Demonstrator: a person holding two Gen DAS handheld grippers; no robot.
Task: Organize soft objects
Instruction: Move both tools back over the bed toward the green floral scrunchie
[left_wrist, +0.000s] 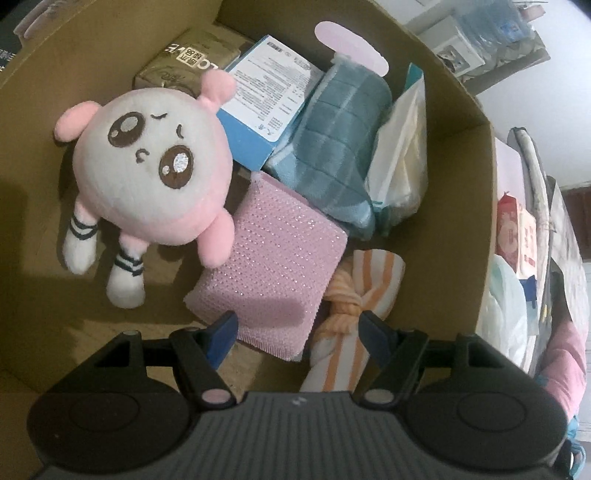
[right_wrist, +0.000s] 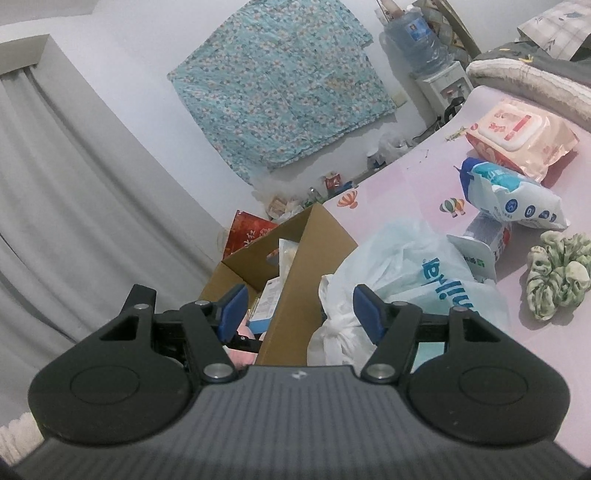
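Observation:
In the left wrist view a cardboard box (left_wrist: 458, 206) holds a pink and white plush toy (left_wrist: 147, 177), a pink textured cloth (left_wrist: 277, 266), a folded teal towel (left_wrist: 340, 147) and an orange-striped knotted cloth (left_wrist: 354, 295). My left gripper (left_wrist: 297, 332) is open and empty, just above the pink cloth's near edge. In the right wrist view my right gripper (right_wrist: 297, 306) is open and empty, over the box (right_wrist: 295, 295) edge and a white plastic bag (right_wrist: 402, 266). A green scrunchie (right_wrist: 557, 273) lies on the pink bed surface (right_wrist: 406, 177).
The box also holds a blue-white carton (left_wrist: 266, 96), a brown tissue pack (left_wrist: 184, 62) and a clear bag (left_wrist: 402, 147). On the bed lie a pink wipes pack (right_wrist: 517, 136), a blue-white pack (right_wrist: 513, 195) and a small carton (right_wrist: 487, 236). A grey curtain (right_wrist: 74, 184) hangs left.

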